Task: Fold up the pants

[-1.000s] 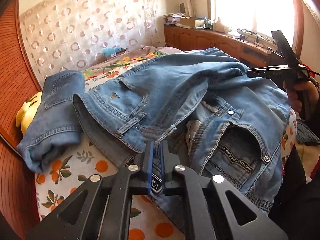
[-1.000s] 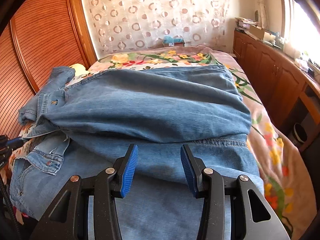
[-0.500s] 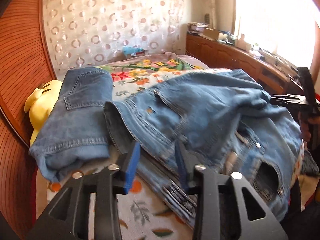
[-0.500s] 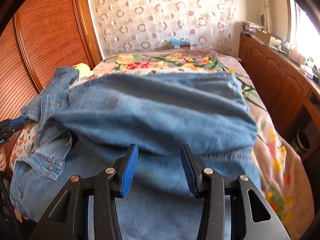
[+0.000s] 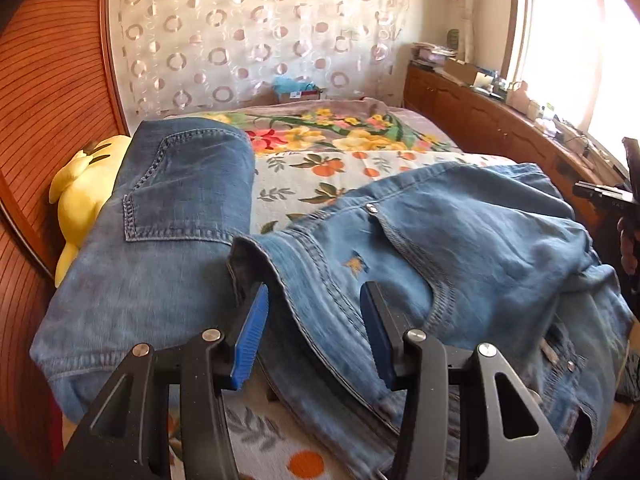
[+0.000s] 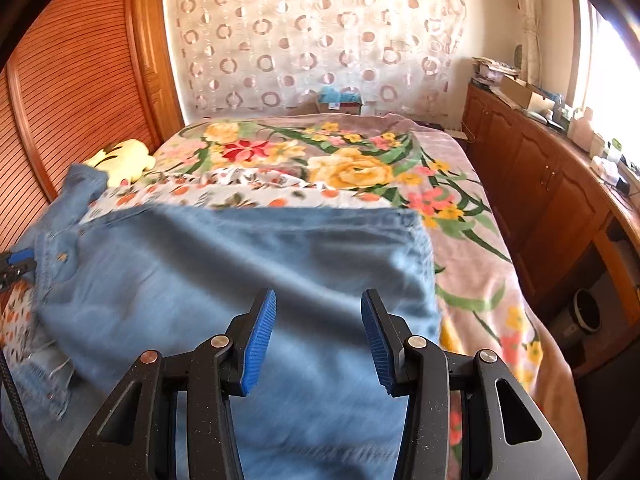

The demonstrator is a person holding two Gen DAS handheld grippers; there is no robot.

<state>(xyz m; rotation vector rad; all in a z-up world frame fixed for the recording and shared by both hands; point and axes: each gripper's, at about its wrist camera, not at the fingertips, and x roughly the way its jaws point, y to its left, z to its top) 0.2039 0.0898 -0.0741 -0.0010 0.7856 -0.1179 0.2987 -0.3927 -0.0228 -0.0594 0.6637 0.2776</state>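
Jeans folded across the bed's near edge | we have let go: left gripper now wide, waistband released | right gripper wide, empty | fold placed.

Folded jeans left, wardrobe beyond, floral bedspread bare ahead (cabinets right)

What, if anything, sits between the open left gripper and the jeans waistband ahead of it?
Nothing visible does. The left gripper is open with the jeans waistband edge lying right between its fingers; the darker folded jeans lie off to the side.
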